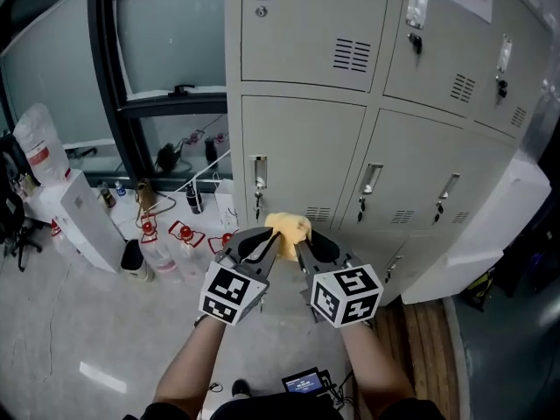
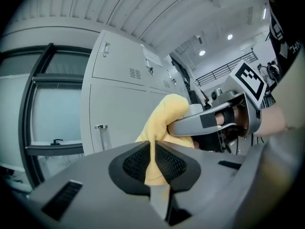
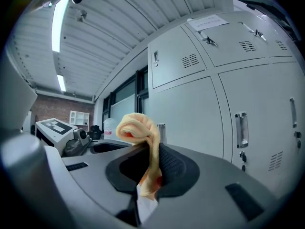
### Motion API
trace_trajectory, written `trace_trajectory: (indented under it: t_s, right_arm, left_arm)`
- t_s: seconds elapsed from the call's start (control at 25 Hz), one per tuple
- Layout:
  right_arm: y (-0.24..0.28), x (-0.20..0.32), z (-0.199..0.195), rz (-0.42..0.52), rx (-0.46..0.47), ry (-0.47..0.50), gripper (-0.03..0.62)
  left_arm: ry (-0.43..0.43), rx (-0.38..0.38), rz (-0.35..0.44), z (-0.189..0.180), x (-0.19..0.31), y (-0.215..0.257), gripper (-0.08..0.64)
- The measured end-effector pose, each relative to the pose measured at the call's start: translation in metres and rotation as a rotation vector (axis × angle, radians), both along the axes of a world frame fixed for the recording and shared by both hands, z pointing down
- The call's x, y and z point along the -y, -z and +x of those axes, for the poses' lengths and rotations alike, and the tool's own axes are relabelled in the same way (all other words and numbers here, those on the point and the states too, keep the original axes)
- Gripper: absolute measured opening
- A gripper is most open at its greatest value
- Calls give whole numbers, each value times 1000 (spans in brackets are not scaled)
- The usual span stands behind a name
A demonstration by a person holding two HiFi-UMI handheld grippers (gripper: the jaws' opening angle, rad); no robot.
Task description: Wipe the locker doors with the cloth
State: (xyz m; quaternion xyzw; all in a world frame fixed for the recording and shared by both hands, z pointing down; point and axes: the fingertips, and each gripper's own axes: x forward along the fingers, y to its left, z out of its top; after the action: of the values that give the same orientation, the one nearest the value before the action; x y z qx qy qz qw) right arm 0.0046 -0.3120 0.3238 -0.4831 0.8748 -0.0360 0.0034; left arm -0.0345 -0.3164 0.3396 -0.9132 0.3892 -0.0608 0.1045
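1. Head view: the left gripper (image 1: 260, 245) and the right gripper (image 1: 308, 248) meet side by side, and both pinch one bunched yellow cloth (image 1: 288, 227). The cloth hangs in front of the lower left locker door (image 1: 302, 147), near its bottom edge.
2. Left gripper view: its jaws are pressed onto a fold of the cloth, and the door lies straight ahead beyond it.
3. Right gripper view: its jaws clamp the cloth's other end. The door lies ahead, seemingly not yet touched, and both hands look equally near.

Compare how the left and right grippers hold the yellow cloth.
The left gripper pinches a thin edge of the cloth; the right gripper clamps a thicker, bunched fold. The left gripper reaches the cloth from its left, the right gripper from its right. Both are shut on it.
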Motion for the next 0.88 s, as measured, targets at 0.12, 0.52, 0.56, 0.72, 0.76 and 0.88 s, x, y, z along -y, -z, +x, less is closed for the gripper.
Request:
trace_trajectory:
  t_s: [0.12,0.52,0.56,0.72,0.76,0.88]
  right_arm:
    - [19,8,-9,28,2,17,67]
    - [92,69,-44,85,-4,9,67]
    - [98,77,-48,101,-30,4,67]
    - [124,106,-65,165,-109,3,67]
    - [131,113,-67,174,-116,-2,67]
    - [153,133,-74,194,-137,-26,67]
  left_arm:
    - [12,-26,-6,-9,7,19,40]
    - [130,-118,-5,-44,65,97,40]
    - [144,-113,1,-47,73,102,40]
    - [185,-110,30,-57,101,129,38]
    - [188,-110,39,-59,107,135,38]
    - [191,-116,53,-61,124,154,38]
